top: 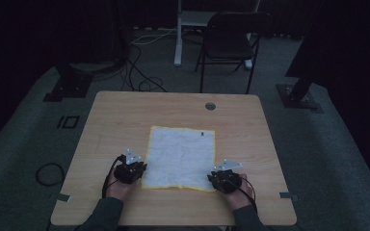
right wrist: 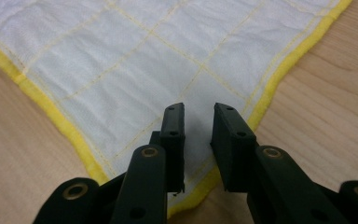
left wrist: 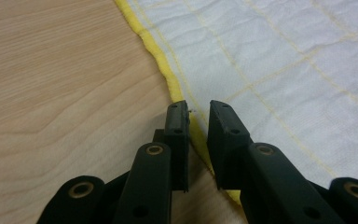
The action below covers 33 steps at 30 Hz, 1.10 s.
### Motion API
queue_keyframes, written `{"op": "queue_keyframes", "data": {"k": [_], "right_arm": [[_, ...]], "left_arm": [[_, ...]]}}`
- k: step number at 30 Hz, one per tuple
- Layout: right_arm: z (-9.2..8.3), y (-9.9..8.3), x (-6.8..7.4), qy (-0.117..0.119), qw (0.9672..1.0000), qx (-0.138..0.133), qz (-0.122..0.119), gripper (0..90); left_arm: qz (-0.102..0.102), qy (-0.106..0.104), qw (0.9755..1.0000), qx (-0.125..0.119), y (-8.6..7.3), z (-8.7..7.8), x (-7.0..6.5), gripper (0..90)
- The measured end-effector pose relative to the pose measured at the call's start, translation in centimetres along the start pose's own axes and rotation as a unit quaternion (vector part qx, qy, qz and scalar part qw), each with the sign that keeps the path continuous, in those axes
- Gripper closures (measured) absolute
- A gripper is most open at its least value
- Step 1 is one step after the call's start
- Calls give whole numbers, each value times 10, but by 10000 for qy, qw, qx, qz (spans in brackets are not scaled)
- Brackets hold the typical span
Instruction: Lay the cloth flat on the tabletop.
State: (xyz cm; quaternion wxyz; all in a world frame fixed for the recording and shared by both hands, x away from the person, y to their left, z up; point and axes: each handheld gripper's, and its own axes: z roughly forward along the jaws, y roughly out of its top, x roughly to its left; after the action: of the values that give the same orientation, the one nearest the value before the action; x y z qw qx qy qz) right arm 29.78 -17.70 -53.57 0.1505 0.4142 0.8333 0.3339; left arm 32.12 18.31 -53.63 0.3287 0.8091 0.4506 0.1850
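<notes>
The high view is dim, so the cloth's (top: pixel 180 156) weave and the small dark mark near its far edge are hard to make out. The white, yellow-edged cloth lies flat in the middle of the worktop (top: pixel 115 115). The left tool (left wrist: pixel 198 109) sits low at the cloth's near left corner, jaws apart with the yellow hem between them, not pinched. The right tool (right wrist: pixel 199 112) hovers low over the near right corner, jaws apart above the fabric. Both forearms are cut off at the bottom edge.
</notes>
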Motion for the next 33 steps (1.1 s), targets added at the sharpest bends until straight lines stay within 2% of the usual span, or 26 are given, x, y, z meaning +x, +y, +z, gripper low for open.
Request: {"op": "queue_keyframes", "data": {"k": [3, 12, 14, 17, 21, 25, 27, 30, 33], "right_arm": [[-2, -3, 2, 22, 10000, -65, -21, 735], [-4, -5, 3, -76, 9999, -42, -66, 712], [-4, -5, 3, -89, 9999, -64, -105, 678], [-6, -6, 1, -50, 9996, -265, -100, 618], [-11, -5, -1, -108, 9986, -508, -62, 600], [-11, -5, -2, -142, 9984, -537, -41, 586], [-11, -5, -3, -154, 9984, -538, -35, 580], [-11, -5, -3, -164, 9983, -551, -30, 574], [-13, -4, -4, -185, 9980, -606, -22, 568]], "left_arm": [[-17, -18, 10000, 21, -2, -3, -1, 790], [0, -85, 9999, 62, -12, -13, -9, 794], [-67, -79, 9999, 37, -13, -14, -9, 786], [-169, -119, 9998, -30, -14, -15, -8, 730], [-288, -187, 9992, -213, -13, -17, -7, 678], [-363, -148, 9987, -310, -12, -18, -6, 646], [-372, -29, 9985, -394, -12, -19, -6, 631], [-300, 15, 9988, -395, -12, -18, -7, 604], [-340, 144, 9987, -354, -10, -15, -8, 573]]}}
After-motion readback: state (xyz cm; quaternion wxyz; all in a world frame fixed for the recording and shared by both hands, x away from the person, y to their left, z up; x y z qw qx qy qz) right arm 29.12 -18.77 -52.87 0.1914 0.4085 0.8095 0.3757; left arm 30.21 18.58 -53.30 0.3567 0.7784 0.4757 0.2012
